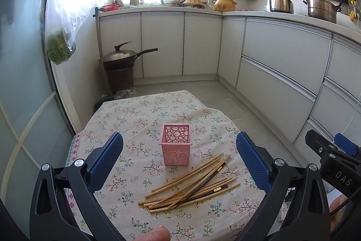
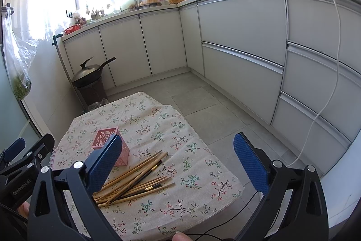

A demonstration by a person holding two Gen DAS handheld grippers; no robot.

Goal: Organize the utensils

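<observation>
1. A pink perforated plastic square holder [image 1: 176, 146] is seen upright on the floral-cloth-covered table [image 1: 126, 114]; it is taken as landmark.
2. A loose crossed pile of thin wooden chopsticks [image 1: 189, 184], two of them dark, lies flat just in front of the holder, towards the camera, apparently not touching it.
3. The left gripper [image 1: 179, 164] is held above the pile, jaws spread wide, nothing between them.
4. The right gripper [image 2: 178, 162] is likewise spread wide and empty, to the right of the holder.
5. Judged: the sticks are light, stiff and smooth, and likely to roll; one stick is best pinched near mid-length. The holder is probably light and easily tipped.
</observation>
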